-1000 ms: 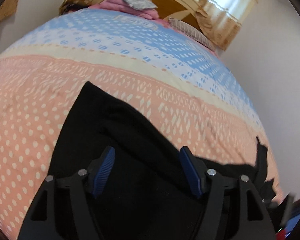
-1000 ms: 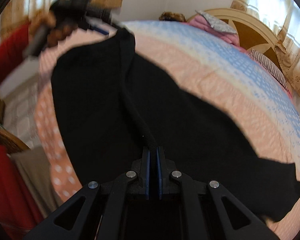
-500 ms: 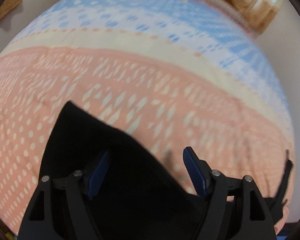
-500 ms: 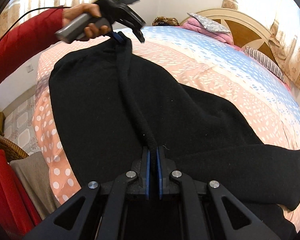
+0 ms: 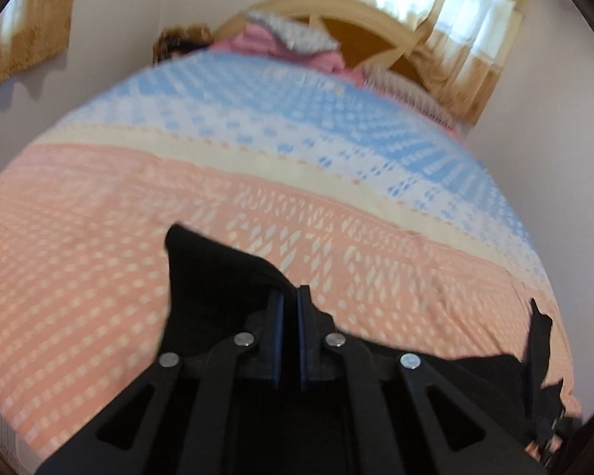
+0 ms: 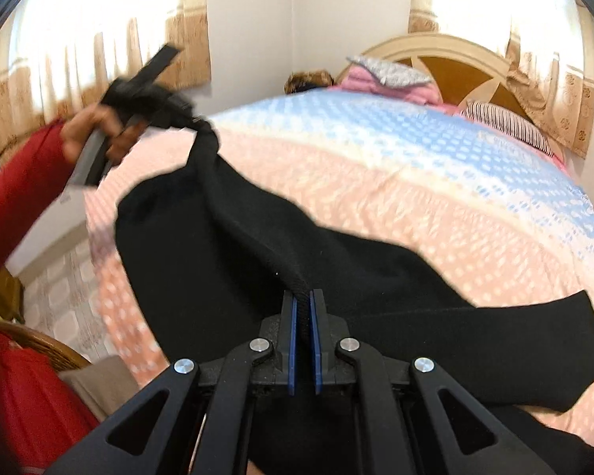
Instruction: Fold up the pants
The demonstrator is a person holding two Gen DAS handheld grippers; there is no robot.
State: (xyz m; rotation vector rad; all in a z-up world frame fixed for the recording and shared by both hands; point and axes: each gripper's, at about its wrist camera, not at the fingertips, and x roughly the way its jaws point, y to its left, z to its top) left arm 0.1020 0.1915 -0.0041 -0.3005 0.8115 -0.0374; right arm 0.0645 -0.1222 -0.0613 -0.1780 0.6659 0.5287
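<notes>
Black pants (image 6: 336,277) lie spread over the pink and blue patterned bedspread (image 6: 435,182). My right gripper (image 6: 304,301) is shut on the thick waistband edge of the pants. My left gripper (image 5: 290,297) is shut on another part of the pants (image 5: 217,277), whose corner stands up beside it. In the right wrist view the left gripper (image 6: 166,113) shows at upper left, held by a hand in a red sleeve, lifting the far end of the waistband above the bed. One pant leg (image 6: 554,348) trails to the right.
A wooden headboard (image 6: 455,71) with pink bedding (image 6: 376,79) and a striped pillow (image 6: 503,122) stands at the far end. Curtained windows flank the corner. A wicker basket (image 6: 31,344) with red cloth and a beige item sit on the floor at left.
My left gripper has closed on the pants and lifted its end up off the bed. The right gripper stays shut on the waistband.
</notes>
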